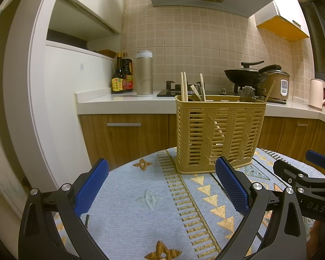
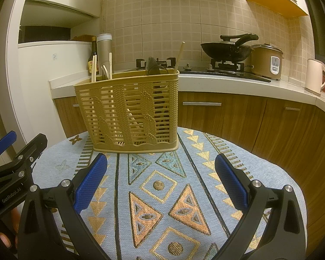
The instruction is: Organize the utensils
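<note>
A tan slatted utensil basket stands upright at the far edge of a round table with a patterned cloth. It also shows in the right wrist view. Wooden chopsticks and dark spoons stick out of its top; they also show in the right wrist view, chopsticks and spoons. My left gripper is open and empty, just short of the basket. My right gripper is open and empty, in front of the basket.
Behind the table runs a white counter with sauce bottles, a metal flask, a stove with a black wok, a rice cooker and a kettle. Wooden cabinets stand below.
</note>
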The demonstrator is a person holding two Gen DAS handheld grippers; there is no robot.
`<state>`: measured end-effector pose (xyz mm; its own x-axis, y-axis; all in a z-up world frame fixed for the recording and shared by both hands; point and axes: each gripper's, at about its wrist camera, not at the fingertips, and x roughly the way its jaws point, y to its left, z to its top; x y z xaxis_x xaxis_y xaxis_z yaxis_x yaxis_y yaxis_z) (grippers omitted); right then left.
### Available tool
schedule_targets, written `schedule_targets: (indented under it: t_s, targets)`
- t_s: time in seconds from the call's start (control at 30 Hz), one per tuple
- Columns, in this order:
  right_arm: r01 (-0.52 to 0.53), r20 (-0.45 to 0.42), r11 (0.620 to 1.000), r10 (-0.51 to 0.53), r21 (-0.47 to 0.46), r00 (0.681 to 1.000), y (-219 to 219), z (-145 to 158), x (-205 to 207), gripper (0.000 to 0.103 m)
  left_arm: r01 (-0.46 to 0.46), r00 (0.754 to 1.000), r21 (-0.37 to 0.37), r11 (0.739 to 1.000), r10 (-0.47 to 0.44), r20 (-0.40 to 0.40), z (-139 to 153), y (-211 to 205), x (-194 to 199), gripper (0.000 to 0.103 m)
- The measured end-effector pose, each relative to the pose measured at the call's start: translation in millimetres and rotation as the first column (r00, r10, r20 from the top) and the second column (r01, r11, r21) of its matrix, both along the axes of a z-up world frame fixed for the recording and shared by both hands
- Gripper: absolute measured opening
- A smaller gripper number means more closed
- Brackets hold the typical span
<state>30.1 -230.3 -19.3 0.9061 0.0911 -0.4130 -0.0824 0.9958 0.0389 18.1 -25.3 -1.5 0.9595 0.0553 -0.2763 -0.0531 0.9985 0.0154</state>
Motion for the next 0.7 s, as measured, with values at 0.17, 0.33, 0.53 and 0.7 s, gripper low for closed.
schedule_targets:
  t_s: [0.17, 0.33, 0.53, 0.7]
  targets:
    - [0.0, 0.0, 1.0, 0.0, 0.0, 1.0, 0.0, 0.0, 0.0, 0.095, 0.0, 1.0, -0.001, 1.0, 0.0, 0.003, -0.9, 0.1, 0.3, 0.095]
    - [0.001, 0.0, 1.0, -0.001, 0.0, 1.0, -0.1, 0.0, -0.3, 0.095, 0.0, 1.0, 0.0, 1.0, 0.0, 0.003, -0.6, 0.2, 0.2, 0.095]
    - [0.001, -0.001, 1.0, -0.001, 0.0, 1.0, -0.5, 0.7, 0.0, 0.095, 0.001, 1.0, -0.001, 1.0, -0.001, 0.004, -1.4, 0.6, 0.5, 0.095]
    - [0.001, -0.001, 1.0, -0.001, 0.0, 1.0, -0.4, 0.5, -0.1, 0.095, 0.001, 1.0, 0.001, 1.0, -0.001, 0.003, -1.6, 0.7, 0.4, 0.095]
